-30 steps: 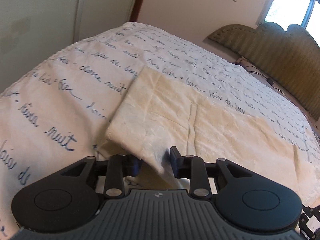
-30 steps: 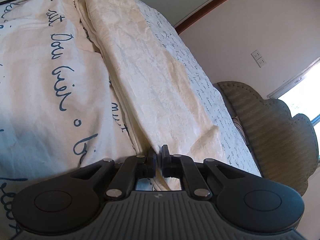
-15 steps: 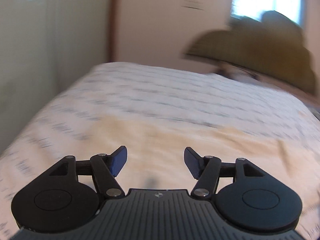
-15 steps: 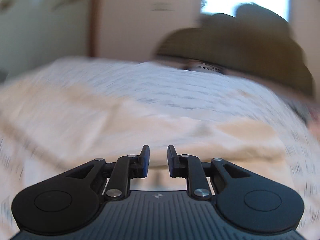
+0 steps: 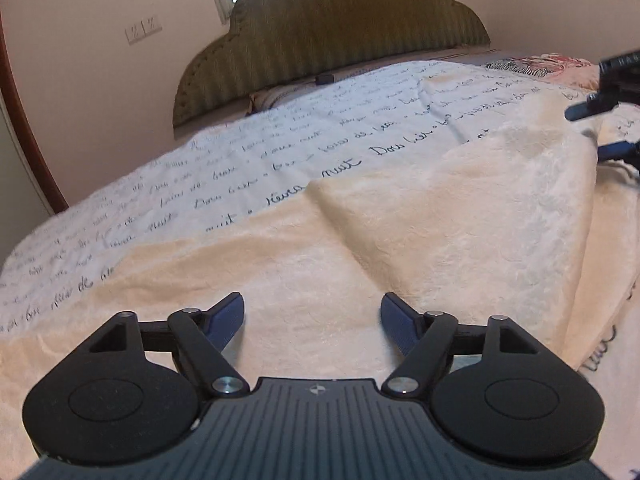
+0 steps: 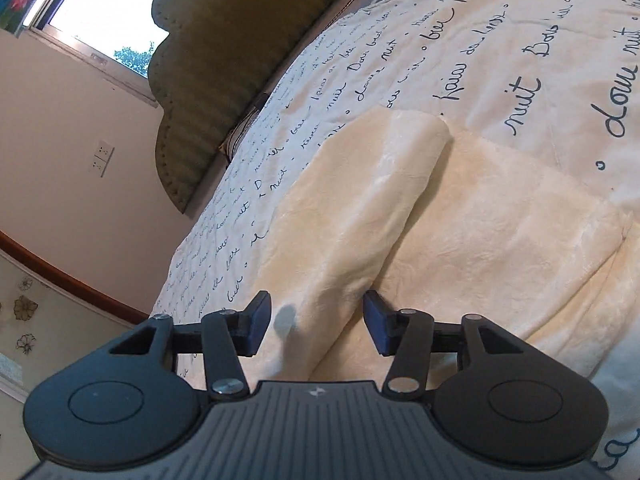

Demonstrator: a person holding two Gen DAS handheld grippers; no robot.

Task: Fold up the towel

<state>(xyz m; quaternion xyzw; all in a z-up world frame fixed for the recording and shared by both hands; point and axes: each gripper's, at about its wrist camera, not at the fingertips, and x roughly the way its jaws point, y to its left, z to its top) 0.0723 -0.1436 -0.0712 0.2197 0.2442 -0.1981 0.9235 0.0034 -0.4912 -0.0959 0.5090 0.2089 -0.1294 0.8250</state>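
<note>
The cream, plush, crinkle-textured towel (image 5: 420,232) is lying spread across the bed, resting on a white bedspread printed with dark cursive writing (image 5: 280,152). In the right wrist view the same towel (image 6: 500,232) is showing a rolled fold running up its middle, one layer lapping over the other. The left gripper (image 5: 312,314) is hovering just above the cloth, its blue-padded jaws opening wide, and nothing is sitting between them; the towel is simply passing beneath. The right gripper (image 6: 316,322) is tilted over the near edge of the fold, its jaws opening too, with the towel's ridge lying in the gap but the pads clear of it. That right gripper is also peeking in at the far right edge of the left wrist view (image 5: 608,100), over the towel's far corner. Beyond the bedspread, an olive-green, scalloped, ribbed headboard (image 5: 332,36) is standing against a pale wall, with a bright window (image 6: 104,12) beside it.
</note>
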